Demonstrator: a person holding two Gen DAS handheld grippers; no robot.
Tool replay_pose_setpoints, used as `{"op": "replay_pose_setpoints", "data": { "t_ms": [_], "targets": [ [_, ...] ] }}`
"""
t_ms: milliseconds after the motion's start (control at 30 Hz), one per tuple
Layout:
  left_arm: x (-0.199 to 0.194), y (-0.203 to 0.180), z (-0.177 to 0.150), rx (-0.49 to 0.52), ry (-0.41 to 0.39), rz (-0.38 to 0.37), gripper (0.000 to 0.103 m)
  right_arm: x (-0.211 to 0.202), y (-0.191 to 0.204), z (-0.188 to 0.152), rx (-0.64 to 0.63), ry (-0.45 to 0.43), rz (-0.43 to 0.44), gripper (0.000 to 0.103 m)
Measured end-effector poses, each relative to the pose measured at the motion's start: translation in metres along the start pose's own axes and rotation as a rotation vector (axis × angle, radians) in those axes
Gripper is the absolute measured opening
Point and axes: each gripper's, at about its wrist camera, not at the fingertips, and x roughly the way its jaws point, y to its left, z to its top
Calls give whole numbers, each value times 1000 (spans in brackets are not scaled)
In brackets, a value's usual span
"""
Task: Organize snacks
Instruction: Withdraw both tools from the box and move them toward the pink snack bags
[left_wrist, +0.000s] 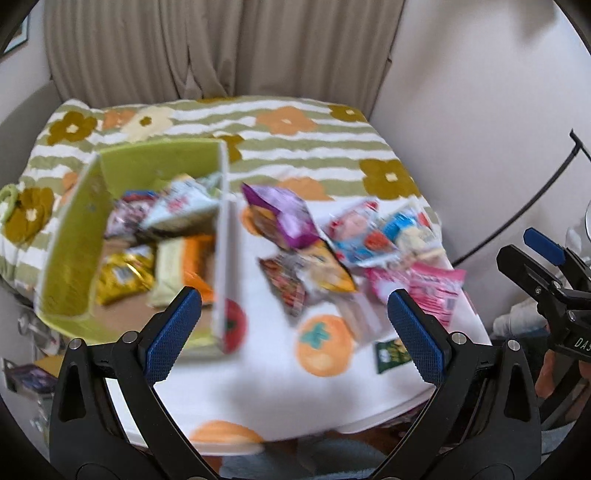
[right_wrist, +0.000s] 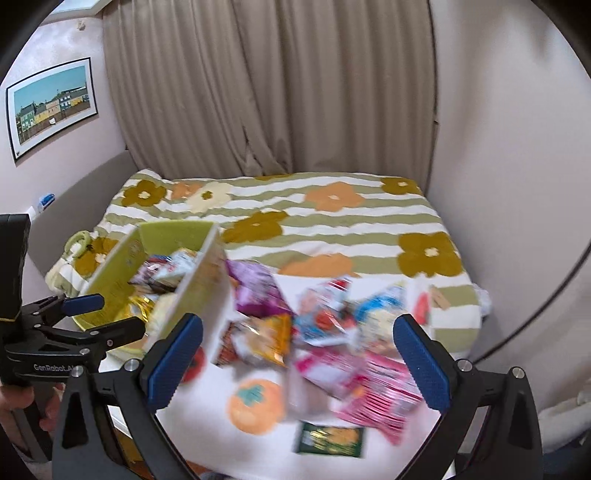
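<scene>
a home bedroom. beyond the tongs lies a bed (right_wrist: 332, 225) under a quilt striped green and white with big flower patches, pushed into a corner of plain walls. floor-length beige curtains (right_wrist: 269, 85) hang behind it, far ahead. up to the left of the tongs a framed picture (right_wrist: 51, 107) of coloured houses hangs on the wall. a persimmon-print cloth (right_wrist: 255, 439) lies nearest, just ahead.

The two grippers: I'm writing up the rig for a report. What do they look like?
Both are alike. The left gripper and right gripper each have a black frame with silver bolts and two fingers faced with blue textured pads. White lettering marks the bodies: "GenRobot.AI" on the left one, a partial "DAS" on the right.
</scene>
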Motion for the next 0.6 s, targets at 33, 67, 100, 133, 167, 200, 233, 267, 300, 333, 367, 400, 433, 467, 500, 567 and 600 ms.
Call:
{"op": "replay_pose_setpoints", "data": {
  "t_ms": [33,67,100,133,167,200,233,267,300,333,367,400,433,467,500,567,600],
  "targets": [
    [5,-10,-6,-8,10,0,100,-3,-12,-6,10,4,3,103],
    [10,-19,-12,-19,21,0,100,-4,-23,-12,22,10,7,103],
    [15,-28,-18,-30,35,-3,100,-6,-32,-17,31,15,10,103],
    [20,-34,-23,-40,49,-3,100,-6,-42,-22,41,23,12,103],
    [25,-40,-27,-46,61,-2,100,-5,-49,-27,48,30,12,103],
    [31,-46,-30,-49,75,-2,100,-4,-58,-34,58,39,11,103],
    [37,-51,-35,-49,91,-4,100,-3,-63,-38,65,44,7,103],
    [47,-57,-39,-50,110,-5,100,-1,-70,-43,76,52,1,103],
    [53,-61,-43,-52,123,-6,100,2,-77,-49,92,61,-3,103],
    [65,-67,-47,-54,145,-10,100,4,-82,-52,106,68,-4,103],
    [73,-71,-49,-57,158,-12,100,8,-88,-56,122,75,-6,103],
    [84,-76,-51,-59,171,-13,100,12,-93,-61,139,83,-8,103],
    [94,-79,-53,-60,184,-15,100,18,-97,-66,152,90,-17,103],
    [106,-82,-55,-60,200,-19,100,22,-102,-71,160,95,-30,103],
    [119,-85,-57,-57,209,-21,100,28,-105,-76,169,99,-38,103],
    [141,-90,-60,-47,225,-16,100,43,-110,-86,192,109,-60,103],
    [155,-92,-62,-44,238,-13,100,49,-114,-91,206,116,-64,103]
  ]
}}
